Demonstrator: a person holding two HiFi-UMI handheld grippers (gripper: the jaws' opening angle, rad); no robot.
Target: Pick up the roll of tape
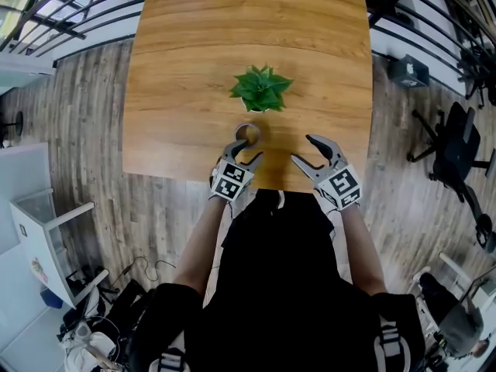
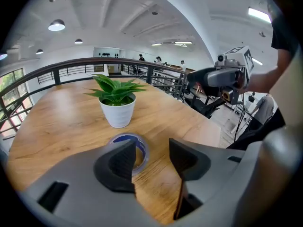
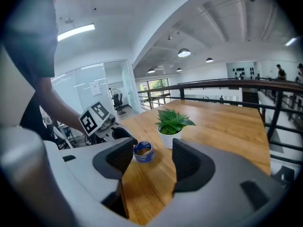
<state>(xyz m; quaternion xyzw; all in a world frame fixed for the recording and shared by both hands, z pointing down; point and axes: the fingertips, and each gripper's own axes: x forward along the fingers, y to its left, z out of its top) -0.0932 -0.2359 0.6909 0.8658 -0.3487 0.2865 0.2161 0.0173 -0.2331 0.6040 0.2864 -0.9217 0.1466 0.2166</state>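
Table: wooden top (image 1: pixel 194 68), warm grain, running from near to far.
Floor: grey-brown planks (image 1: pixel 77 130) on the left and right.
Railing: dark metal bars (image 2: pixel 71 67) beyond the far edge.
Chair: black office chair (image 1: pixel 457 149) at right.
Ceiling: white, with lit round lamps (image 2: pixel 56 25).
Window: far left (image 2: pixel 9 86), daylight and greenery.

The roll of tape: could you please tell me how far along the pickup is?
Done: the left gripper is lined up with the roll of tape, which sits just ahead of its jaws. In hand: the approach. The jaws stand apart and no pad presses on the roll yet. Left: grip it and lift it off the table, where it lies flat. The right gripper hangs open and empty.
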